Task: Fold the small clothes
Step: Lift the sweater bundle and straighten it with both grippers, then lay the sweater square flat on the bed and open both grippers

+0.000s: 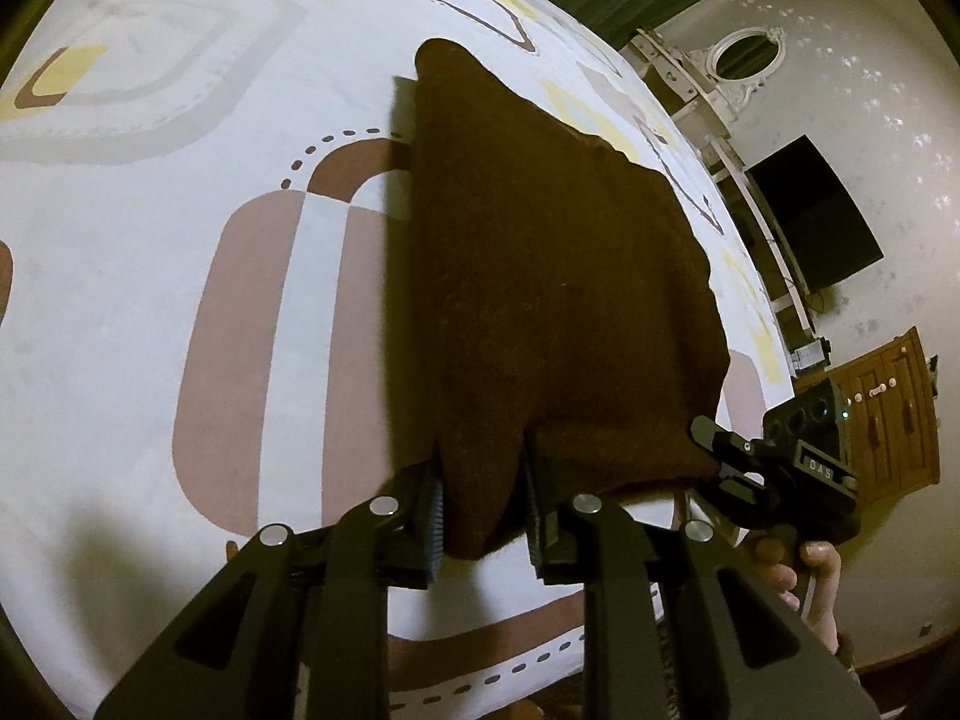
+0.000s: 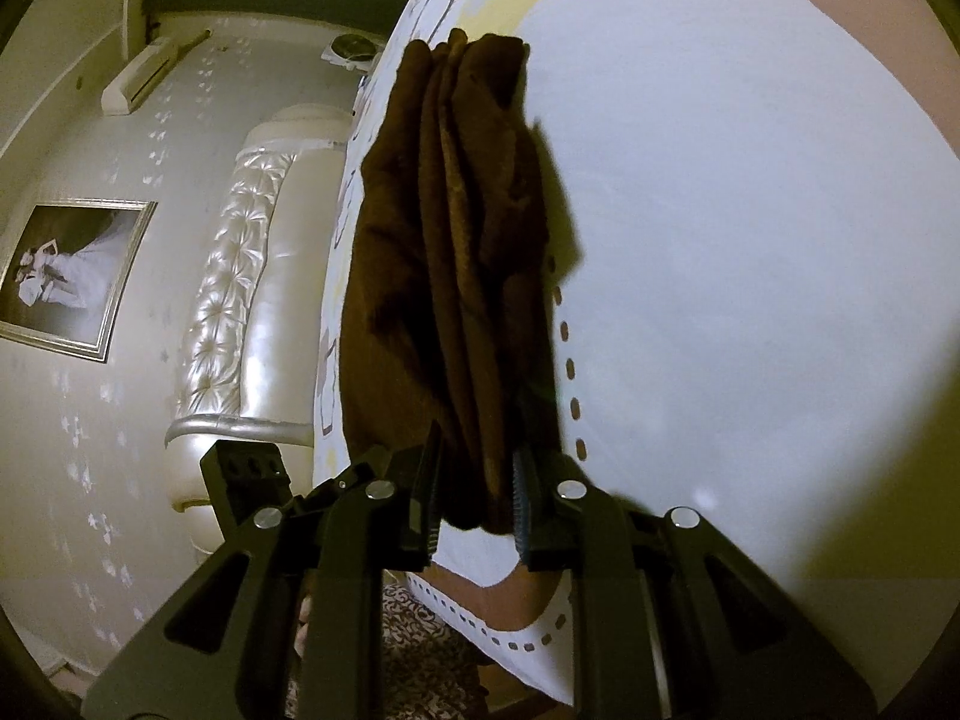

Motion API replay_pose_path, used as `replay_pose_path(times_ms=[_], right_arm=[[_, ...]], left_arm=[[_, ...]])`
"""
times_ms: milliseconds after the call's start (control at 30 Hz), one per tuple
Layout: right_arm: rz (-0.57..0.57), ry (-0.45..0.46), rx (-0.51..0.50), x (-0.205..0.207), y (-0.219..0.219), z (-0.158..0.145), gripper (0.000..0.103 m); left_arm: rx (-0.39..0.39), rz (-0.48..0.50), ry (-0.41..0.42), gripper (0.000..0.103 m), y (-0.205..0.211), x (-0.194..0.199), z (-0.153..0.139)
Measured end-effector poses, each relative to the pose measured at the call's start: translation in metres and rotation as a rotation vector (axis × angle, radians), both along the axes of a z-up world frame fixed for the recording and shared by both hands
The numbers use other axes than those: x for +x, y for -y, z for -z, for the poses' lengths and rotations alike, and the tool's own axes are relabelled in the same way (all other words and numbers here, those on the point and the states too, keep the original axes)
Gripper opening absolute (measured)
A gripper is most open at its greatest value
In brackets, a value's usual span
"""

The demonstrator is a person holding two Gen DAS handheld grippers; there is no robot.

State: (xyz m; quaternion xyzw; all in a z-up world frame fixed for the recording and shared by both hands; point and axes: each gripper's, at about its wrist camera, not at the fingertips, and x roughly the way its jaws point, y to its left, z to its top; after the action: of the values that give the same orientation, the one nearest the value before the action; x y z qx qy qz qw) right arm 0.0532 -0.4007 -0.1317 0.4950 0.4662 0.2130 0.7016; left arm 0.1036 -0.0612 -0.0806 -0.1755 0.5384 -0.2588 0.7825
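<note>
A dark brown fleecy cloth [image 1: 540, 276] hangs lifted above the patterned bedsheet [image 1: 150, 210]. My left gripper [image 1: 483, 516] is shut on one near corner of the brown cloth. My right gripper [image 2: 477, 510] is shut on the other near edge, where the brown cloth [image 2: 444, 252] bunches in several vertical folds. In the left wrist view the right gripper [image 1: 774, 468] shows at the lower right, held by a hand [image 1: 804, 576]. The cloth's far end droops toward the bedsheet [image 2: 750, 240].
A padded cream headboard [image 2: 240, 300] and a framed photo [image 2: 72, 276] stand to the left in the right wrist view. A dark screen [image 1: 822, 222], a wooden cabinet [image 1: 888, 414] and a white shelf [image 1: 732, 90] line the wall beyond the bed edge.
</note>
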Motion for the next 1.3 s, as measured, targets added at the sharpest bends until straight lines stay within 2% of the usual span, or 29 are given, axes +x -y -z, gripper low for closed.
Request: replay_pose_path(times_ms=[467, 600, 733, 867, 967, 1067, 1200, 1267, 1300], right_arm=[[0.030, -0.029, -0.020, -0.010, 0.011, -0.003, 0.018], [0.037, -0.036, -0.042, -0.016, 0.012, -0.006, 0.021], [0.056, -0.052, -0.057, -0.028, 0.018, -0.005, 0.022], [0.074, -0.068, -0.074, -0.038, 0.021, -0.007, 0.022], [0.079, -0.077, -0.100, -0.044, 0.020, -0.012, 0.028], [0.071, -0.071, -0.168, -0.048, 0.015, -0.021, 0.038], [0.056, -0.042, -0.336, -0.054, 0.001, -0.042, 0.051], [0.045, -0.019, -0.425, -0.056, -0.007, -0.052, 0.055], [0.041, -0.011, -0.446, -0.057, -0.010, -0.055, 0.057]], left_arm=[[0.074, -0.008, 0.033, 0.025, 0.003, -0.015, -0.006], [0.126, -0.004, 0.059, 0.027, 0.008, -0.023, -0.010], [0.175, 0.006, 0.086, 0.032, 0.012, -0.034, -0.012], [0.190, -0.010, 0.099, 0.038, 0.014, -0.045, -0.012], [0.206, -0.018, 0.106, 0.044, 0.017, -0.053, -0.015], [0.222, -0.039, 0.120, 0.050, 0.016, -0.063, -0.018], [0.291, -0.038, 0.162, 0.053, 0.023, -0.074, -0.026], [0.315, -0.033, 0.206, 0.066, 0.025, -0.083, -0.033], [0.328, -0.032, 0.227, 0.068, 0.026, -0.087, -0.037]])
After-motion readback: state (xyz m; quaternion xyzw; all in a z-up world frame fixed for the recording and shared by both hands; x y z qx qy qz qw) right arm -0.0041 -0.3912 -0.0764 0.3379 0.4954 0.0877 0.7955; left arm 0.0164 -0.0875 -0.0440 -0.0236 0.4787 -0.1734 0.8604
